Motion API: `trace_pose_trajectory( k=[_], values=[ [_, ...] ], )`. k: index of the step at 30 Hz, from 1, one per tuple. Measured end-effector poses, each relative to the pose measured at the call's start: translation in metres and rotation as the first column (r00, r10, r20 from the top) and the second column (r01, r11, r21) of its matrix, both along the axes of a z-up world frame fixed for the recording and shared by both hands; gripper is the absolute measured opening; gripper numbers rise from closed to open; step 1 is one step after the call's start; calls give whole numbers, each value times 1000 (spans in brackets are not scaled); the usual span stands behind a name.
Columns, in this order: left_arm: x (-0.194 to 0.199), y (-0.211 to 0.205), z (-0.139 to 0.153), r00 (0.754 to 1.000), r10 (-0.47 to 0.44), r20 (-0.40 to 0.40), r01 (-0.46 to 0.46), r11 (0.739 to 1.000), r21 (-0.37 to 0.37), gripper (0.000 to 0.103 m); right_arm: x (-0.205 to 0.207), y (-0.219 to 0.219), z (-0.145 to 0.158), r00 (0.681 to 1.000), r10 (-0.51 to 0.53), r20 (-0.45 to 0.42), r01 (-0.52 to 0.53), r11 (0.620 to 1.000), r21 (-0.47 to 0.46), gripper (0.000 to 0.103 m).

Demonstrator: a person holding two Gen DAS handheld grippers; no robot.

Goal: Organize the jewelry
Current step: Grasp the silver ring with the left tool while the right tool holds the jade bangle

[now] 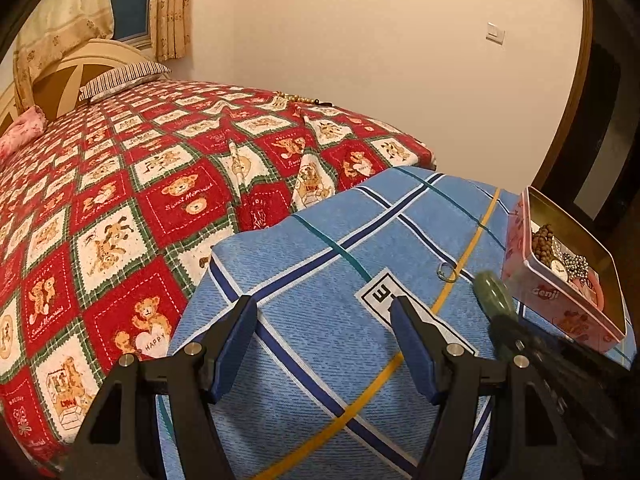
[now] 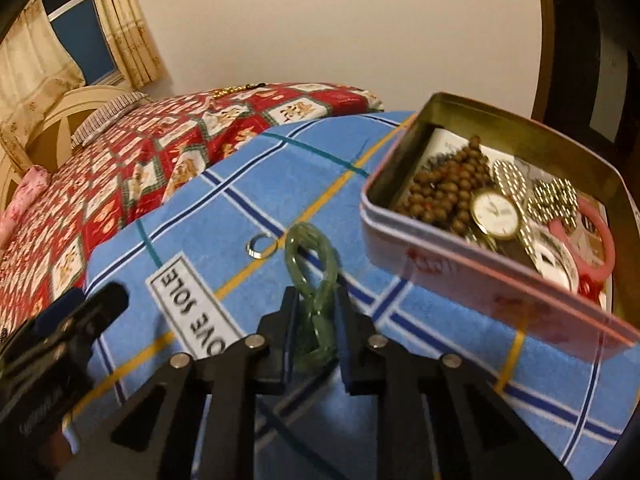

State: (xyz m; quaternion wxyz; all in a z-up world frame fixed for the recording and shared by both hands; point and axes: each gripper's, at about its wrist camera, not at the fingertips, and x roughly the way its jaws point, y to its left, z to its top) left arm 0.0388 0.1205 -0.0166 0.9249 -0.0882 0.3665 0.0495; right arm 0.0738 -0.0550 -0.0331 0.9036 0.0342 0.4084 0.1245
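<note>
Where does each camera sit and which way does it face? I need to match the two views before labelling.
Left wrist: on the left gripper, looking down across the blue plaid cloth toward the bed; its open fingers show.
Right wrist: on the right gripper, facing the tin; its fingers, shut on the green bangle, show.
Shared: cloth, tin, bangle, small ring, and each other's gripper.

Warm, yellowish indoor light fills both views, moderately bright, with soft, faint shadows. The window (image 2: 84, 40) far beyond the tongs is dark blue. Fisheye bending curves the wall and door frame (image 1: 576, 92), and black vignette rims the corners. The green bangle (image 1: 494, 292) is motion-blurred in the left view.
</note>
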Motion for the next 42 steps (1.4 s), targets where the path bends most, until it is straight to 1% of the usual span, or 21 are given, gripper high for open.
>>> trace_pose_trajectory(
  k=[2, 6, 9, 11, 13, 15, 17, 19, 20, 22, 23, 25, 27, 31, 36, 42],
  values=[
    [1, 0, -1, 1000, -11, -8, 11, 1000, -6, 69, -11, -6, 0, 1000, 9, -2, -9, 1000, 8, 20],
    [6, -7, -2, 997, -79, -21, 79, 997, -17, 69, -28, -20, -1, 1000, 7, -4, -7, 1000, 21, 20],
    [12, -17, 1, 989, -151, 4, 151, 988, -40, 69, -41, -30, -1, 1000, 11, -5, -11, 1000, 28, 20],
    [21, -28, 5, 978, -206, 22, 207, 977, -45, 69, -47, -36, -2, 1000, 4, -5, -4, 999, 32, 20],
    [34, -44, 7, 964, -263, 27, 264, 965, -16, 69, -48, -44, -3, 1000, -11, -10, 12, 998, 54, 20],
    [48, -61, 7, 955, -297, 12, 296, 955, 34, 69, -46, -53, -4, 999, -26, -21, 28, 995, 100, 20],
    [60, -76, 2, 946, -325, -7, 325, 944, 56, 68, -45, -55, -4, 999, -28, -22, 30, 993, 113, 20],
    [71, -86, -8, 940, -337, -54, 340, 939, 59, 55, -44, -52, -4, 999, -27, -20, 29, 994, 105, 20],
    [76, -89, -17, 938, -332, -98, 338, 939, 61, 44, -44, -51, -4, 999, -27, -20, 29, 994, 103, 20],
    [77, -90, -16, 941, -325, -95, 332, 941, 63, 36, -42, -51, -5, 999, -26, -20, 28, 994, 104, 20],
    [78, -91, -18, 940, -325, -108, 333, 940, 69, 33, -41, -51, -5, 999, -25, -21, 27, 994, 105, 20],
    [79, -94, -16, 939, -327, -109, 336, 938, 79, 30, -40, -51, -5, 1000, -24, -20, 26, 994, 102, 20],
    [79, -95, -16, 933, -343, -108, 352, 933, 78, 21, -40, -50, -6, 1000, -21, -19, 23, 995, 100, 20],
    [74, -100, -16, 931, -349, -108, 360, 928, 101, 21, -41, -50, -6, 1000, -20, -19, 22, 994, 103, 20],
    [70, -95, -14, 933, -348, -87, 355, 932, 75, 21, -40, -50, -6, 1000, -20, -18, 22, 994, 112, 20],
    [61, -93, -9, 936, -350, -46, 352, 934, 66, 21, -40, -52, -6, 1000, -25, -17, 27, 991, 128, 20]
  ],
)
